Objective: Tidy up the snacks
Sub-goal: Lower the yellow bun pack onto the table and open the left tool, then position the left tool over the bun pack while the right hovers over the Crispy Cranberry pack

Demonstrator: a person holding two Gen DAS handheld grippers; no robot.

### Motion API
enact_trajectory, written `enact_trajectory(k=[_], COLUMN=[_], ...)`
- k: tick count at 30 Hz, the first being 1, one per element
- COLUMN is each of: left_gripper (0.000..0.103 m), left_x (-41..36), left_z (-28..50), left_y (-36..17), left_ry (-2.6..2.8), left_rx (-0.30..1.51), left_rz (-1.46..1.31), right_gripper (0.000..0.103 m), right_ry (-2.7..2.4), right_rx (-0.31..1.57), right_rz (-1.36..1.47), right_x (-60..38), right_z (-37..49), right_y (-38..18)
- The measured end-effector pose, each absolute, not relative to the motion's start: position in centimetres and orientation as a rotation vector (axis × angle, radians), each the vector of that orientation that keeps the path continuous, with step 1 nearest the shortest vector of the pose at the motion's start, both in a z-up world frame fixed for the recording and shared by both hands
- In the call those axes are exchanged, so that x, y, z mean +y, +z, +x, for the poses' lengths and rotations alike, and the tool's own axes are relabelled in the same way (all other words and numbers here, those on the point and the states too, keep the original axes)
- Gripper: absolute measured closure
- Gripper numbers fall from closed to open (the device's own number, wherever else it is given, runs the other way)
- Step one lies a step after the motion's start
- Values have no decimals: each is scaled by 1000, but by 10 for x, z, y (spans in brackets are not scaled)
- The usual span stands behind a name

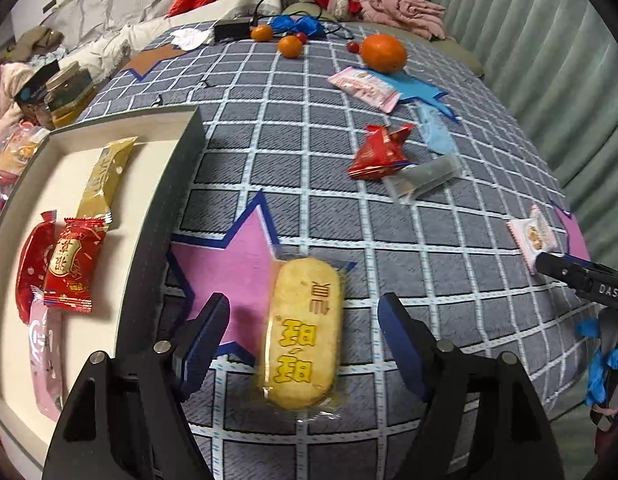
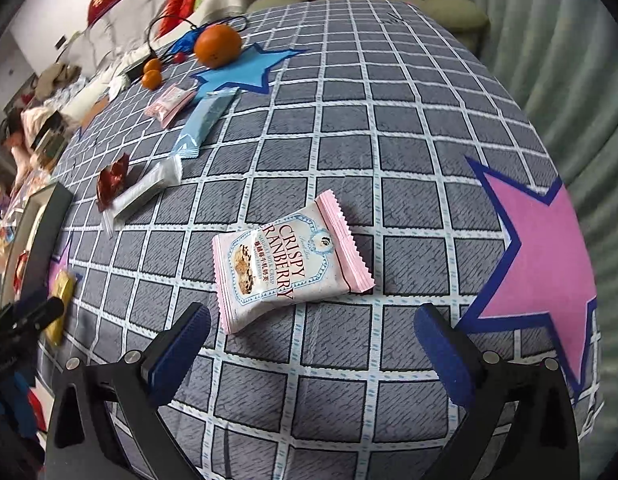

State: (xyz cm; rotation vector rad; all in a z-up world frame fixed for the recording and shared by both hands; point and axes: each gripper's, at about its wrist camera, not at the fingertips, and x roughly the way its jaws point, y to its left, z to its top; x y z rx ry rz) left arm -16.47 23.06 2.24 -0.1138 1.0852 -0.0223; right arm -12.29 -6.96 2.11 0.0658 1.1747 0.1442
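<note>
A yellow rice-cracker packet point(image 1: 303, 332) lies on the checked tablecloth between the fingers of my open left gripper point(image 1: 305, 336), not gripped. A box lid point(image 1: 177, 184) at left holds a gold packet point(image 1: 103, 176), red packets point(image 1: 71, 264) and a pink one point(image 1: 47, 360). My right gripper point(image 2: 313, 344) is open just short of a pink-and-white "Crispy Cranberry" packet point(image 2: 285, 268). The right gripper also shows at the right edge of the left wrist view point(image 1: 581, 278). Loose on the cloth: a red packet point(image 1: 379, 152), a clear packet point(image 1: 425, 178), a light blue packet point(image 2: 205, 122), a pink packet point(image 1: 365, 88).
A large orange point(image 1: 383, 53) and two small oranges point(image 1: 289, 46) sit at the far end with a black cable point(image 1: 269, 0) and blue wrapper. Jars point(image 1: 67, 92) stand beyond the lid. The table edge drops off at right toward a green curtain point(image 2: 569, 40).
</note>
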Motion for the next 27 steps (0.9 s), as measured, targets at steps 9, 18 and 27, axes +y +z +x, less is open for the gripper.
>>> enact_trajectory(k=[9, 18, 27], left_gripper=[21, 22, 19], left_x=[218, 211, 207], left_z=[-162, -165, -159], left_y=[8, 7, 6], left_ry=[51, 0, 40], left_rx=[1058, 997, 975], left_rz=[-32, -10, -25], right_gripper=[1, 61, 10], right_ry=[38, 139, 118], right_rx=[1197, 1119, 1109], right_rz=[316, -107, 0], right_x=[-53, -4, -55], right_z=[-101, -92, -115], right_y=[21, 21, 24])
